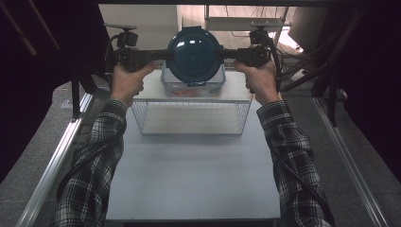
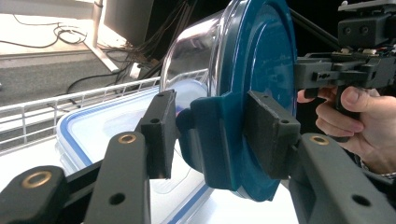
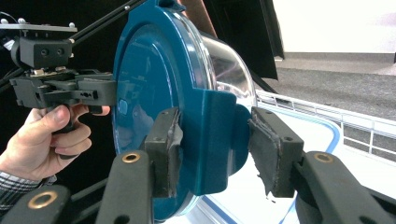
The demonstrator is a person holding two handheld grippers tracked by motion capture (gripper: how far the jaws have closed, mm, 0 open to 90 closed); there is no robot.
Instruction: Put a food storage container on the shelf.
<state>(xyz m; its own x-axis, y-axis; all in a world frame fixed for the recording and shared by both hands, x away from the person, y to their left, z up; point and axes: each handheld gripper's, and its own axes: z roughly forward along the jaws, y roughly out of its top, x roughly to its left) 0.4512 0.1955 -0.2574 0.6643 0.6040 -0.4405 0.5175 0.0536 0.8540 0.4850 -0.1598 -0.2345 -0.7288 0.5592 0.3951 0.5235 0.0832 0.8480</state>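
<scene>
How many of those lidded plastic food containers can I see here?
2. A round container with a dark teal lid is held up on its side between both grippers. A rectangular blue-rimmed one sits below in the wire basket. More may be hidden behind.

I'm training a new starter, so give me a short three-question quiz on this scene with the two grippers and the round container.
1. The round container's lid is: A red, B teal, C white?
2. True or false: the left gripper alone carries it.
3. What lies beneath it?

Key: 1 B. 2 False, the right gripper grips the opposite side. 3 A clear rectangular box with a blue-rimmed lid.
</scene>
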